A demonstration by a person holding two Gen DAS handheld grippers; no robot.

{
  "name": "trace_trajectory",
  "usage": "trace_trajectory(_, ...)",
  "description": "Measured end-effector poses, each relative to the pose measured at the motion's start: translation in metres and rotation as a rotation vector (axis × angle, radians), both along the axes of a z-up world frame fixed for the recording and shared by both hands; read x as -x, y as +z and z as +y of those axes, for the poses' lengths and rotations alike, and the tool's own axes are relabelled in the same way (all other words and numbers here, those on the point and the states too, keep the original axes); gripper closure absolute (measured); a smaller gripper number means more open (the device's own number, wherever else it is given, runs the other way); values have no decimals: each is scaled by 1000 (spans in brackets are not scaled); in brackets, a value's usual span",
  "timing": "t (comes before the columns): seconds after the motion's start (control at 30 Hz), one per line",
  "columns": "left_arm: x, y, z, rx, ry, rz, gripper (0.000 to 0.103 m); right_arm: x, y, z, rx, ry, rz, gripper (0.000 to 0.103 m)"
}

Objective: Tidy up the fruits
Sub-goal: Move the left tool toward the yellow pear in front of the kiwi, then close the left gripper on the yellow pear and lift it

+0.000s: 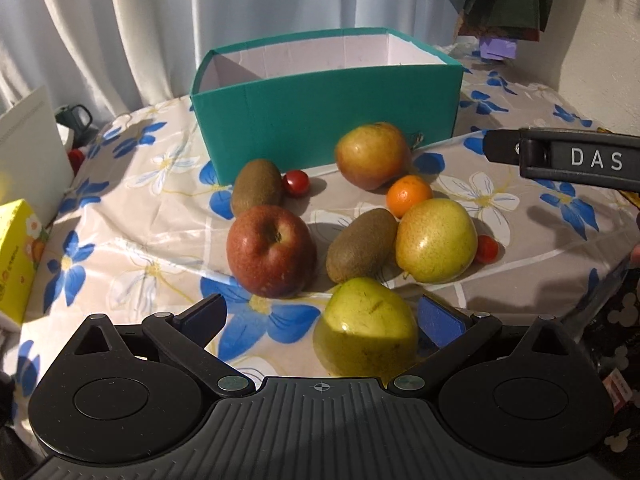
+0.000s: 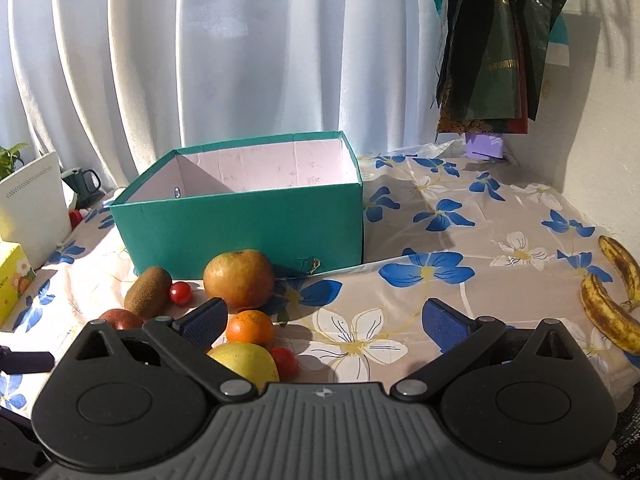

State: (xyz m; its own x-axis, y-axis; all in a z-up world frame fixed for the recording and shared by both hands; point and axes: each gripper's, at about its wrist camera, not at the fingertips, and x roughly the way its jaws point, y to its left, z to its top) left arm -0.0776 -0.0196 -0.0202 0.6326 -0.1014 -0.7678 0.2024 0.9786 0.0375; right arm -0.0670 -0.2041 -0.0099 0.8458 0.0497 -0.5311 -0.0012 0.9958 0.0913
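A teal box (image 1: pixel 320 116) with a pale empty inside stands at the back of the flowered table. In front lie fruits: a red apple (image 1: pixel 270 251), two kiwis (image 1: pixel 257 186) (image 1: pixel 361 245), a reddish-yellow apple (image 1: pixel 372 155), a mandarin (image 1: pixel 409 195), a yellow-green pear (image 1: pixel 436 241) and two cherry tomatoes (image 1: pixel 296 182) (image 1: pixel 486 249). My left gripper (image 1: pixel 320 322) is open around a green pear (image 1: pixel 366 330), which sits nearer its right finger. My right gripper (image 2: pixel 326 322) is open over bare cloth, right of the mandarin (image 2: pixel 250 327). The teal box (image 2: pixel 244 224) shows empty in the right wrist view too.
Two spotted bananas (image 2: pixel 612 300) lie at the table's right edge. A yellow carton (image 1: pixel 18 256) and a white board (image 1: pixel 30 148) stand at the left, with a dark mug (image 1: pixel 76 118) behind. Bags (image 2: pixel 496 48) hang on the wall at back right. White curtains hang behind the table.
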Motion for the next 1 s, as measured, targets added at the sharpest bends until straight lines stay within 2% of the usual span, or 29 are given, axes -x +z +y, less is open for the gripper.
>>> trace_trajectory(0.07,0,-6,-3,-2,1,22,0,2,-1,-3,-32,7,-11,0)
trace_trajectory(0.17,-1,-14,-7,-7,4,33,3,1,-5,0,-3,7,0,0)
trace_trajectory(0.2,-2,-16,-9,-5,3,36,8,2,-7,-1,9,6,3,0)
trace_trajectory(0.27,-4,-22,-13,14,-14,67,29,1,-9,-1,18,7,18,0)
trace_trajectory(0.33,-5,-28,-16,7,-15,91,35,2,-10,-1,18,11,29,0)
trace_trajectory(0.67,-11,-31,-9,34,37,106,36,2,-13,2,42,56,39,0)
trace_trajectory(0.83,-7,-5,13,56,121,76,36,3,-13,2,57,92,12,0)
trace_trajectory(1.0,-14,30,33,78,188,20,36,2,-23,18,97,168,36,0)
